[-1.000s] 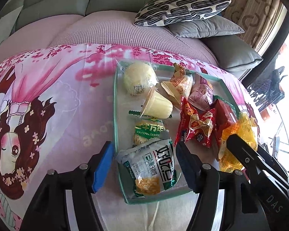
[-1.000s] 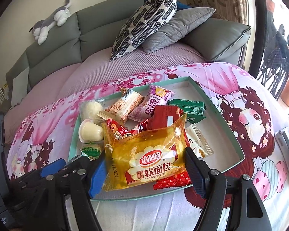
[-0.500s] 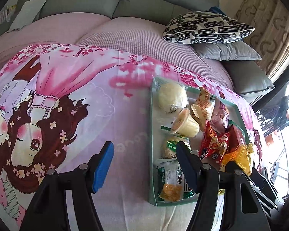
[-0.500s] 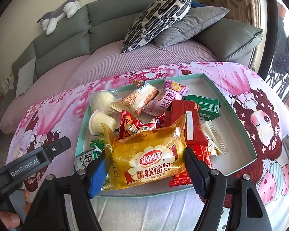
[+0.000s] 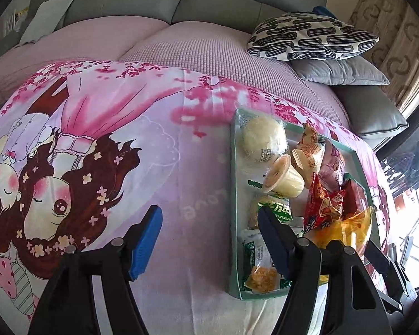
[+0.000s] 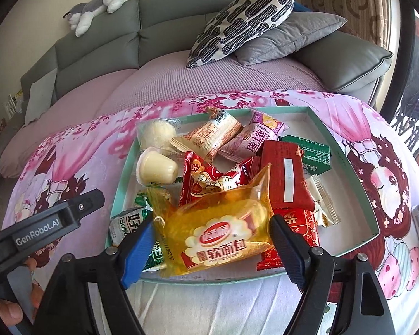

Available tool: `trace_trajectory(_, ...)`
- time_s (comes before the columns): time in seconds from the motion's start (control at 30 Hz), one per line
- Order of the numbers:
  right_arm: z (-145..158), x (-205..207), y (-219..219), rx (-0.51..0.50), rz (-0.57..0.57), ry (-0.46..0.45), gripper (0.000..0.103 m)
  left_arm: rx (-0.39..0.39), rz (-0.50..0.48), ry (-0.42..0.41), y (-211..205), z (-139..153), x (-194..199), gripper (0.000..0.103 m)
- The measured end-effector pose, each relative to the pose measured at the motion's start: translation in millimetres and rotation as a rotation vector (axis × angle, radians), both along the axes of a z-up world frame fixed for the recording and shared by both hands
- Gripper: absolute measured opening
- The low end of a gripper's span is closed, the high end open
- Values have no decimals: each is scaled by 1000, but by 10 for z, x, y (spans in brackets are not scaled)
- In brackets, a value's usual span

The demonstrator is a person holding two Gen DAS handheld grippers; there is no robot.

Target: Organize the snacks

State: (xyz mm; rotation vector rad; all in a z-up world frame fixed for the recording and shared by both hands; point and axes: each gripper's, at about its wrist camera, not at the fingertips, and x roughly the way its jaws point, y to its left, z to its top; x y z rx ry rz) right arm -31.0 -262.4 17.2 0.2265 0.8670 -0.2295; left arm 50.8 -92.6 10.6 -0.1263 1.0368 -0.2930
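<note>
Over the cloth (image 5: 159, 167), left view: left gripper (image 5: 209, 231) empty, jaws opening, beside tray (image 5: 233, 195). Right view: yellow bag (image 6: 215, 223) sits between right gripper (image 6: 212, 243) jaws, which are opening; bag should be lowered flat into tray (image 6: 349, 164) before withdrawal.

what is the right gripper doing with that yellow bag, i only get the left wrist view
observer: the yellow bag sits between the right gripper's jaws, which are opening, over the near end of the tray.
operator: is there room left in the tray
observer: yes, its right side is mostly bare floor beyond the red packet.
operator: anything green on that side
observer: one dark green packet lies flat just behind the red packet.
</note>
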Motion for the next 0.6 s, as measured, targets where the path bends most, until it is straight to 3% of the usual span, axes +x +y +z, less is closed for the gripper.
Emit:
trace_trajectory(0.23,4,-4,1,0,3,-4,87,48,-1,-16,-11,-12,0,74)
trace_trajectory(0.33,6,-7,-8,-5,-1,-12,99,70,11,-39,9,-9,-6,94)
trace_trajectory(0.37,8,-11,-9,-6,-2,-16,103,80,16,-51,20,-6,-9,95)
trace_trajectory(0.6,-7,-67,51,-16,6,-14,103,140,46,-54,144,-40,-94,96)
